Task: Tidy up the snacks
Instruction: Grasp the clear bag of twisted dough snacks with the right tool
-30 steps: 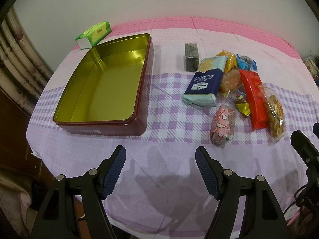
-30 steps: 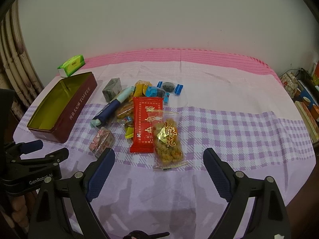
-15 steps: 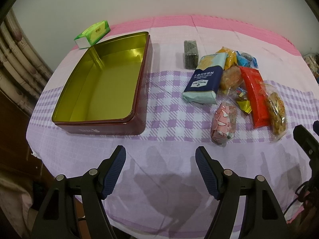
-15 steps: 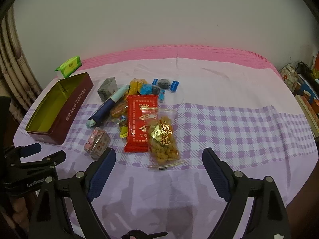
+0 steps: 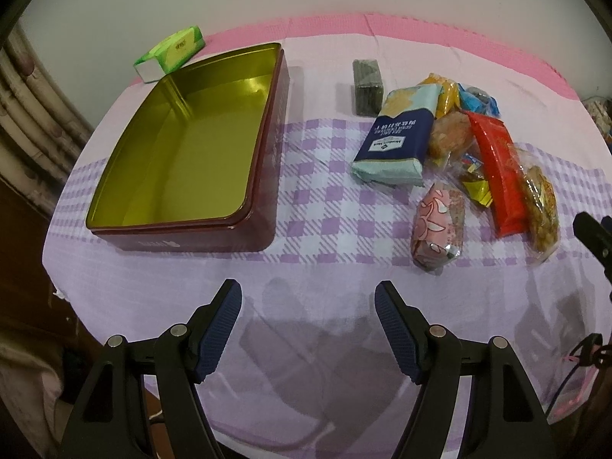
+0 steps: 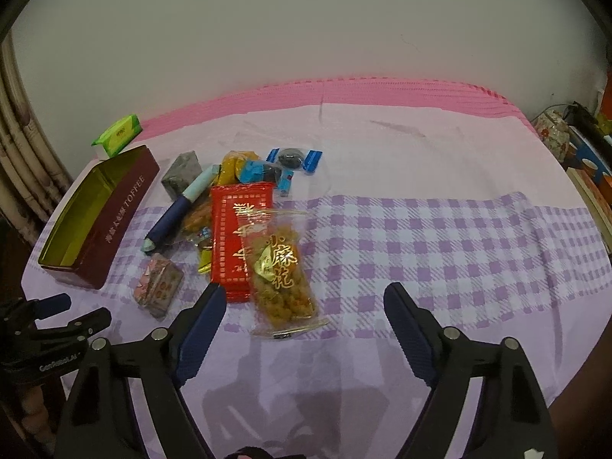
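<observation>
A maroon toffee tin [image 5: 264, 176] [image 6: 126, 210] with a gold inside stands lidless and holds nothing, left on the table. To its right lies a heap of snacks: a blue-and-mint pack [image 5: 397, 137], a red pack [image 6: 237, 237], a clear bag of fried twists [image 6: 279, 271] [image 5: 541, 206], a pink wrapped snack [image 5: 438, 225] [image 6: 158, 287] and a dark block [image 5: 367, 86]. My left gripper [image 5: 308, 325] hangs open over bare cloth in front of the tin. The jaws of my right gripper [image 6: 302, 321] are closing above the near end of the twists bag, apart from it.
A green tissue pack [image 5: 172, 51] lies behind the tin by the wall. The table has a pink and purple-checked cloth [image 6: 440, 237]. Books and a floral pot [image 6: 554, 134] crowd the far right edge. A curtain [image 5: 26, 107] hangs at the left.
My right gripper has come forward and down toward the twists bag, and its jaws have narrowed a little. The left gripper has barely moved.
</observation>
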The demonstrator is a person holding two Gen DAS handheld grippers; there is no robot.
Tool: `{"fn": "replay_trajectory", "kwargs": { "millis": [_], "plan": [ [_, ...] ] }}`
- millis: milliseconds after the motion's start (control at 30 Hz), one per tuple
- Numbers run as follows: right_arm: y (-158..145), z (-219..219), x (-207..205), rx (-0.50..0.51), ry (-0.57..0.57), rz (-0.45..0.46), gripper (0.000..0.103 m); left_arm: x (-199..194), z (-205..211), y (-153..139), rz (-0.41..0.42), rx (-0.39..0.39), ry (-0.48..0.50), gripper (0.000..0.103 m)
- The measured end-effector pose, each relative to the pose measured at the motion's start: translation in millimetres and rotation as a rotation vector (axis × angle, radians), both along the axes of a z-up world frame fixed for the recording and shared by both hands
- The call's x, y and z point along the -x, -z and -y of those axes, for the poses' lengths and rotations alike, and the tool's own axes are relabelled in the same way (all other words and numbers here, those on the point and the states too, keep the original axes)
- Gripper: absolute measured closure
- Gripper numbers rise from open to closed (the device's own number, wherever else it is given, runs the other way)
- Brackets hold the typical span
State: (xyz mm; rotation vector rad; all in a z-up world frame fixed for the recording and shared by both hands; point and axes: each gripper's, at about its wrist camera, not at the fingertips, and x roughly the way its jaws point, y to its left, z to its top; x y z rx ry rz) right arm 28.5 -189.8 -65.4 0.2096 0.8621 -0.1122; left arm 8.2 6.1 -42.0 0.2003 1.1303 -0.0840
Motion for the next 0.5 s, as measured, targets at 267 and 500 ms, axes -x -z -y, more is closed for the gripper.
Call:
{"fn": "replay_trajectory", "kwargs": {
  "millis": [267,500],
  "plan": [
    [12,8,-13,-0.016,-0.027,-0.016,0.03,-7,-1,8,-0.024,0.03,0.014,0.03],
    [26,-4,-31,-0.022,-0.095,-0.044,0.043,-11,0,12,-0.022,0.047,0.035,0.03]
  ]
}}
